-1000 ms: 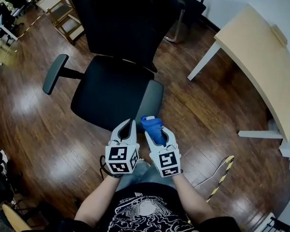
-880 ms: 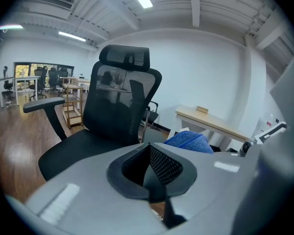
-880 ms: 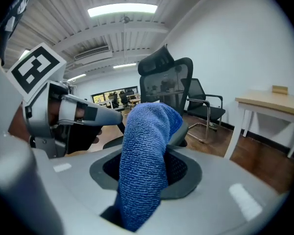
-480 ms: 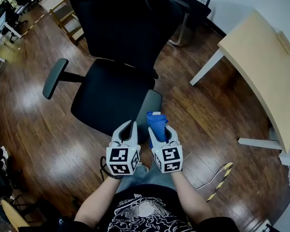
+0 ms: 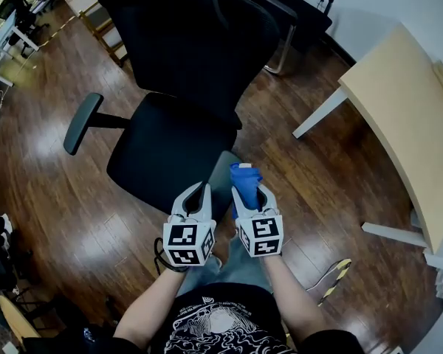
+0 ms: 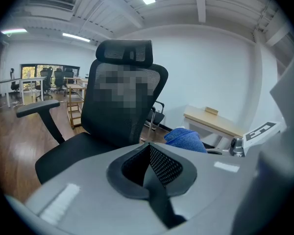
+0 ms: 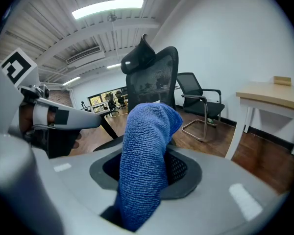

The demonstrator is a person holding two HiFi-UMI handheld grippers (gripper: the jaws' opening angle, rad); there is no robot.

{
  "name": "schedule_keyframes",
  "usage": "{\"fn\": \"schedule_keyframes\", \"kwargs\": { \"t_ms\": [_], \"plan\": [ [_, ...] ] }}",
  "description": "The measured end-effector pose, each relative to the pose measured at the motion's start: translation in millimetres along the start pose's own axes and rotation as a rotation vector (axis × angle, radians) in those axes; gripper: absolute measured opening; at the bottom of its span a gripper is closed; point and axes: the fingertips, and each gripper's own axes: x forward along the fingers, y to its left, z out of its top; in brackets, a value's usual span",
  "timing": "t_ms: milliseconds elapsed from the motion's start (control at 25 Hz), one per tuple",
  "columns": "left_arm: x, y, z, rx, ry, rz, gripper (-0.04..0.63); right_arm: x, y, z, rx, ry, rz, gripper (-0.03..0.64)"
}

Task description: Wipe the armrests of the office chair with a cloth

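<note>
- Your right gripper (image 5: 249, 195) has its jaws clamped on the blue cloth (image 7: 144, 155). The cloth stands up out of them in a folded tuft, and its lower end is lost in the throat of the jaws.
- Your left gripper (image 5: 195, 192) has its jaws pressed together with nothing between them.
- The office chair (image 5: 170, 146) faces you. Its nearer armrest (image 5: 223, 167) is largely covered by both grippers and the cloth, and you cannot tell whether the cloth touches it.
- The chair's base is hidden beneath the seat, and the top of its back is cut off at the picture's edge.
- The other armrest (image 5: 83, 122) shows whole, out at your left.
- The floor (image 5: 52, 198) is dark, glossy wooden boards.
- A pale wooden table (image 5: 399, 102) runs off the right edge, and a second chair (image 5: 303, 6) behind is cut off at the top.
</note>
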Motion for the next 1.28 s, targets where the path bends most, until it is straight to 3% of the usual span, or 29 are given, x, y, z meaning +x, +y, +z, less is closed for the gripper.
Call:
{"fn": "schedule_keyframes", "kwargs": {
  "t_ms": [760,1280],
  "plan": [
    [31,3,4,-0.046,0.014,0.114,0.005,47,-53,29,-0.078,0.032,0.092,0.147],
    [29,13,-3,-0.074,0.019,0.195,0.005,93,-41,51,-0.250,0.077,0.254,0.147]
  ]
}}
